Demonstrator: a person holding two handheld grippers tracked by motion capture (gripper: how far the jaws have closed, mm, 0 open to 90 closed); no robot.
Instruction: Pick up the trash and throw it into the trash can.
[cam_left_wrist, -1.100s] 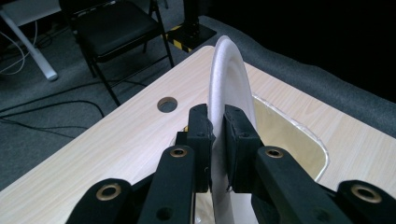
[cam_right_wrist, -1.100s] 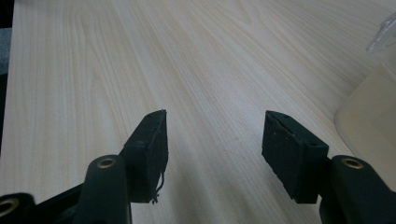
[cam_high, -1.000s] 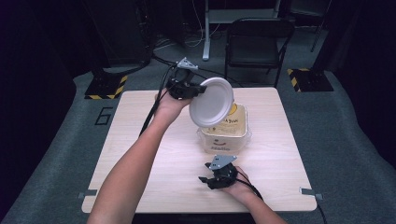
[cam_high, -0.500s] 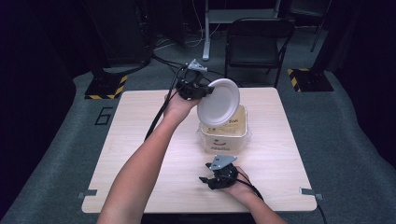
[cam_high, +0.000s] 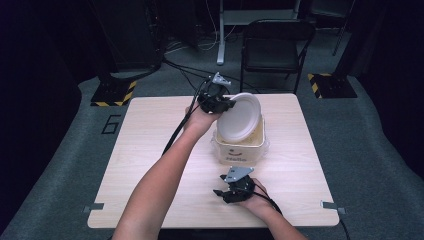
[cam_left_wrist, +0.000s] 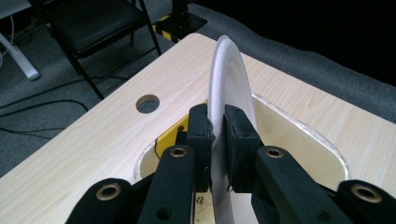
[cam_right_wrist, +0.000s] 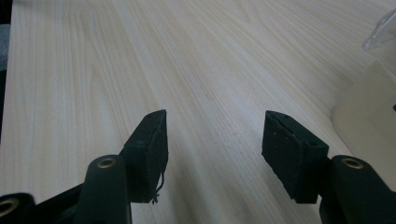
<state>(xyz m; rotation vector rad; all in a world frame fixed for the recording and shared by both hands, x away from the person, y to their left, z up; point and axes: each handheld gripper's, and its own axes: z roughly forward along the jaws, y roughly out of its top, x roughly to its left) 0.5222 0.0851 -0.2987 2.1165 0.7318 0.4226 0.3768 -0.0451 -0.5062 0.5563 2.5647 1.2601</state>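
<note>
Plate pinched between left fingers

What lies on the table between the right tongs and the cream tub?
Nothing: in the high view, bare wood separates the right tongs from the cream tub.

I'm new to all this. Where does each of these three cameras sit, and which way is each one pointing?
High view: above the person's side, looking forward and down on the table; both forearms, the left gripper and right gripper show.
Left gripper view: rides the left gripper, looking along its jaws shut on the white plate above the container.
Right gripper view: rides the right gripper, looking along its open jaws across the tabletop.
Shared: high and left gripper views both show plate, container and chair.
</note>
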